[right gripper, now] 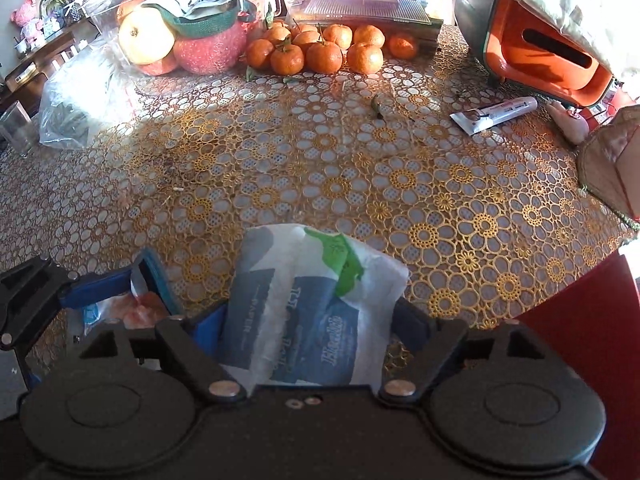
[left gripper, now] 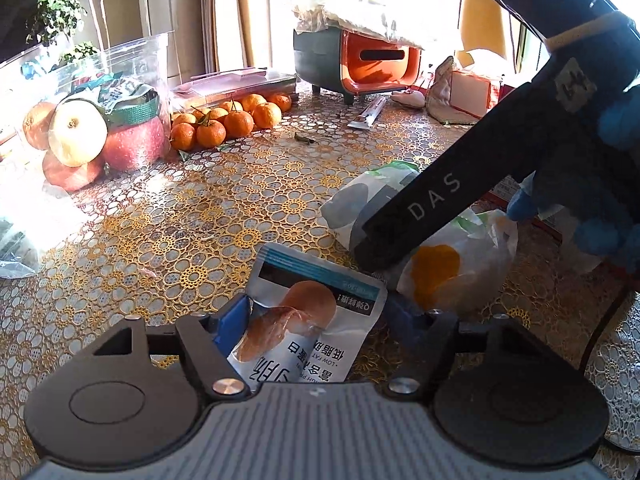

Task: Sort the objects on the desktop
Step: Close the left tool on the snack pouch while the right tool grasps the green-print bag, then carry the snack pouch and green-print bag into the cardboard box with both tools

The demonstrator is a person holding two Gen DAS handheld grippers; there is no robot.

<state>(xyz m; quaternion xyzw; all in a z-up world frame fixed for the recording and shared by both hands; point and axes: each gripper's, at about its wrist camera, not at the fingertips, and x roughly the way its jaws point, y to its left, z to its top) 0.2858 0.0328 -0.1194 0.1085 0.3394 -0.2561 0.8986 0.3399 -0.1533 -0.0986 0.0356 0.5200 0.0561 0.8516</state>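
My left gripper [left gripper: 316, 320] has a white and teal snack pouch [left gripper: 308, 316] between its blue fingers [left gripper: 232, 326], closed on it above the patterned tablecloth [left gripper: 200, 216]. My right gripper [right gripper: 308, 320] is closed on a white tissue pack [right gripper: 308, 300] with blue and green print. In the left wrist view the right gripper's black body [left gripper: 480, 168] reaches in from the right over that tissue pack [left gripper: 360, 204], beside a white bag with an orange spot [left gripper: 452, 272]. In the right wrist view the left gripper's finger [right gripper: 100, 288] and the pouch [right gripper: 136, 304] show at the lower left.
Several tangerines [right gripper: 320, 50] lie at the back by a flat clear box [right gripper: 360, 6]. A clear bin with large fruit [left gripper: 92, 132] stands back left. An orange and green appliance [right gripper: 540, 52] stands back right. A small tube [right gripper: 492, 114] lies near it. A red box [right gripper: 580, 360] is at right.
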